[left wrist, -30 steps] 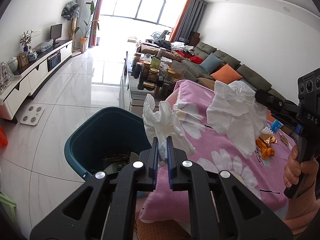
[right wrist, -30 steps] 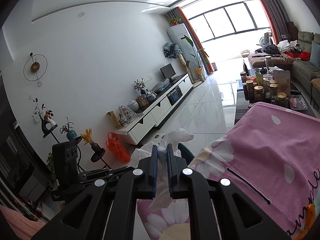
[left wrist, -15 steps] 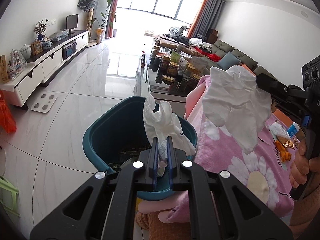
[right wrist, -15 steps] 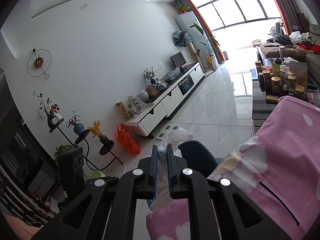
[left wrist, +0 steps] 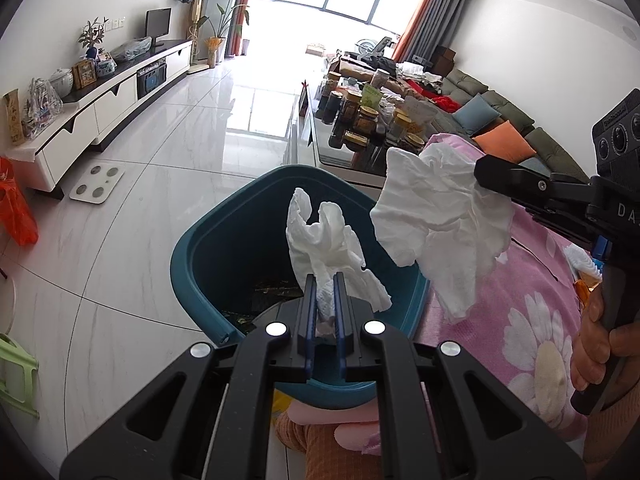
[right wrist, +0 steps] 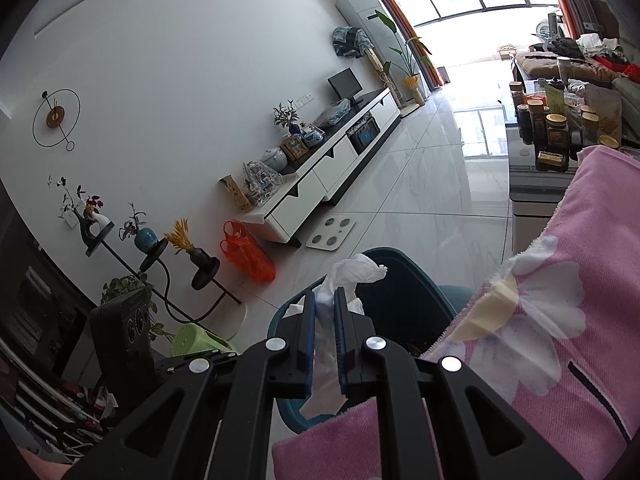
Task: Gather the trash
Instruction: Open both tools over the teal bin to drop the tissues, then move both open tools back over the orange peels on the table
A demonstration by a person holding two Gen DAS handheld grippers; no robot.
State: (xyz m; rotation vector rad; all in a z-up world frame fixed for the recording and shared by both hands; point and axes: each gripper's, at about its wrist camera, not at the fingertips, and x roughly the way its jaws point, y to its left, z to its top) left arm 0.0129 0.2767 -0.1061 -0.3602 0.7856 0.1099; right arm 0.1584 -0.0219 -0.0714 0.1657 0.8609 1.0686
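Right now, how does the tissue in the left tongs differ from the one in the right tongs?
The left tongs' tissue is the smaller, narrower wad; the right tongs' tissue is broader and spread out. The left one is held over the mouth of the teal bin; the right one hangs at the bin's rim, by the pink floral blanket. Both are white, crumpled and pinched between shut fingers.
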